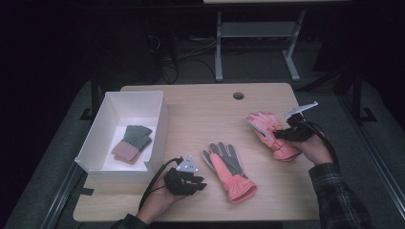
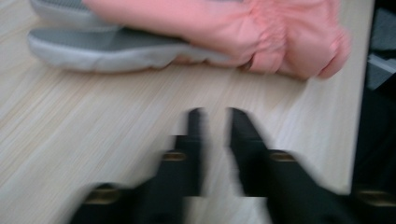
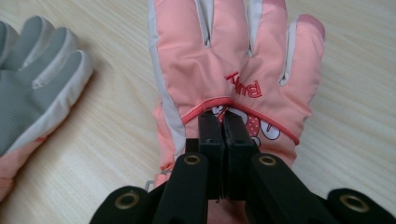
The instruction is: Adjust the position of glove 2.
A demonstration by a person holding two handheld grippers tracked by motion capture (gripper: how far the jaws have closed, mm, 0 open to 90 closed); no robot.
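The right gripper [image 3: 223,122] has its fingers clamped on the pink glove [image 3: 233,70] near the surface's right edge, seemingly to lift it, while the left gripper [image 2: 215,116], fingers slightly apart, waits by the second glove [image 2: 224,32] near the front edge.

A light wooden table [image 1: 200,109] with a round cable hole [image 1: 238,96] is standing on grey carpet [image 1: 57,143]. Beyond it, a grey metal desk frame [image 1: 253,33] and tangled cables [image 1: 167,59] are sitting in dim shadow.
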